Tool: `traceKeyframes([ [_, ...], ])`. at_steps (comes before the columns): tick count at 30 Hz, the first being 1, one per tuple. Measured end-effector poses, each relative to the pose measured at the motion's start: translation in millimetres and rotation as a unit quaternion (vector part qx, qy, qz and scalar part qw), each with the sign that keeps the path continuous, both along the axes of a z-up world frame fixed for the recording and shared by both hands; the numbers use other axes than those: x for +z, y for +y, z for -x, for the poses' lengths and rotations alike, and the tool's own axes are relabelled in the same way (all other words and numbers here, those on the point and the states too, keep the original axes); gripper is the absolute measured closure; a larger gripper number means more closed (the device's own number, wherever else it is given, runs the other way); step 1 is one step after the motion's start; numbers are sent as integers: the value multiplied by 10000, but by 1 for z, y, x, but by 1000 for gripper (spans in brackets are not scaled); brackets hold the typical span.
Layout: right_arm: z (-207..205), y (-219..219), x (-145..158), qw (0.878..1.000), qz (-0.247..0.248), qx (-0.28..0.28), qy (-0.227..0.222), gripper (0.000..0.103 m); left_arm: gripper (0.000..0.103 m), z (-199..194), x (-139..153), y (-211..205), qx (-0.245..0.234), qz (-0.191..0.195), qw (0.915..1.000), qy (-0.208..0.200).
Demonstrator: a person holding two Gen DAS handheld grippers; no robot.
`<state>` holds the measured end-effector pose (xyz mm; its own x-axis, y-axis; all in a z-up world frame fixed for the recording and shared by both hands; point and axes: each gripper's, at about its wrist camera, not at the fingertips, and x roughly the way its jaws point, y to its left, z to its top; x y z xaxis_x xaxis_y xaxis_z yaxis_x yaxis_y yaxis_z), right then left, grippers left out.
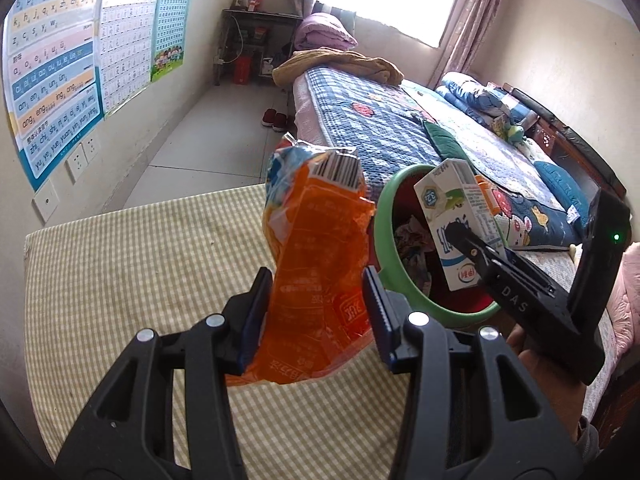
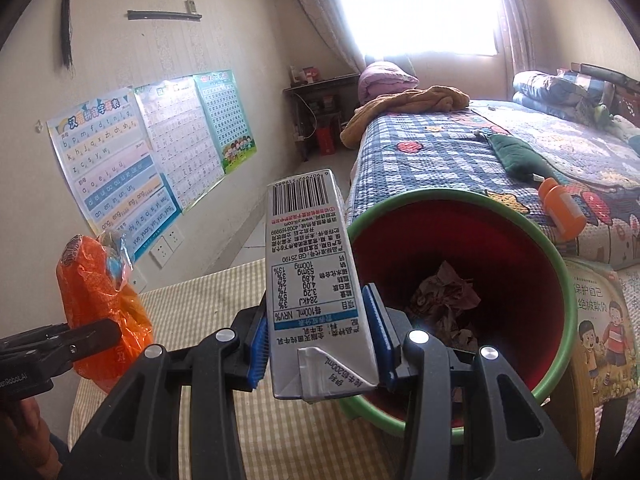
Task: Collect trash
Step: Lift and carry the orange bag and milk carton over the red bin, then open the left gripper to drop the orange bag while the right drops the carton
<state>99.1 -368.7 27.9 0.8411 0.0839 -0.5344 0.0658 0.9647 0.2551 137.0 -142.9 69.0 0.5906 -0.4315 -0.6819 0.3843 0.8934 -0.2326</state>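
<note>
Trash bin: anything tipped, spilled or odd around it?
The bin appears tilted, mouth facing the cameras, crumpled paper inside. No spill visible. An orange bottle lies on its side on the bed quilt behind it.

Bin mouth (image 2: 520, 216) unobstructed, crumpled paper (image 2: 444, 300) low inside; milk carton (image 2: 312, 280) at its rim.
</note>
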Motion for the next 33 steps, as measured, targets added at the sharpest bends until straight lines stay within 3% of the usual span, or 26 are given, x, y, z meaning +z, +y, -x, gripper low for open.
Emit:
traceKeyframes([
  [13, 7, -57, -3, 9976, -45, -691, 65, 62, 58, -18, 1, -88, -729, -170, 9972, -78],
  [19, 3, -71, -15, 9957, 12, -853, 355, 62, 58, -25, -4, -113, -887, -260, 9957, -53],
  [33, -1, -98, -25, 9929, -280, -1034, 511, 62, 57, -51, -23, -159, -1225, -387, 9916, 115],
])
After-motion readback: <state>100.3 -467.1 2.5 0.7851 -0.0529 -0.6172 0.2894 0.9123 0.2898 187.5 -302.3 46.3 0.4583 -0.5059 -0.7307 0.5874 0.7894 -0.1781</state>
